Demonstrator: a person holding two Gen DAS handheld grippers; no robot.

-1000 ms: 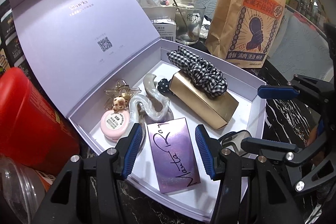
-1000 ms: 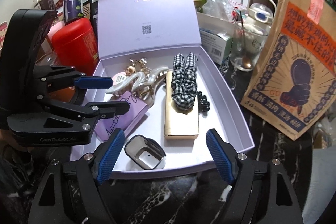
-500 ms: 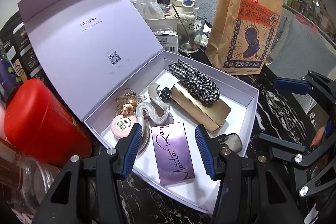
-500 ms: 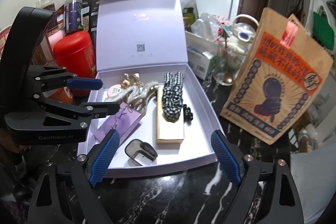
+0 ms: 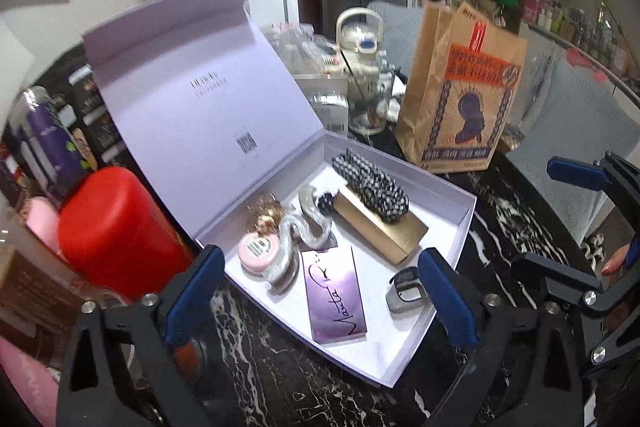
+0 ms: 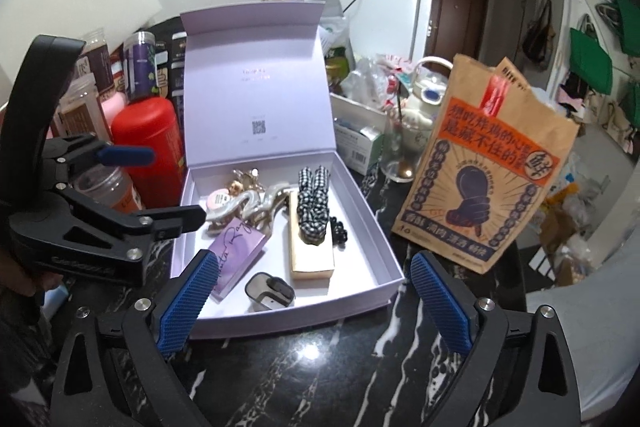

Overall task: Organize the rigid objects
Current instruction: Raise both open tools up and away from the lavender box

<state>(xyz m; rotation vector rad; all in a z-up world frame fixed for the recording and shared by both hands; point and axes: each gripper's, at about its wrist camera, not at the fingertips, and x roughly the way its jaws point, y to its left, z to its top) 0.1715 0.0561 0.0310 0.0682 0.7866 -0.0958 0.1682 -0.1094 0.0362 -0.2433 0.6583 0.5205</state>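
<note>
Both claws, left gripper (image 5: 318, 287) and right gripper (image 6: 312, 301), were opening and empty near the filled lavender box (image 6: 384, 251); closing its lid (image 6: 256, 79) squarely seemed next.

Both cameras sit on the hand-held grippers and look forward and downward, from near, at the open lilac box (image 5: 460, 223) on the black marble table (image 6: 320, 379). The left one sees it from the left front corner, the right one more from the front. Both views share the box and the brown paper bag (image 6: 480, 163) behind it.
</note>
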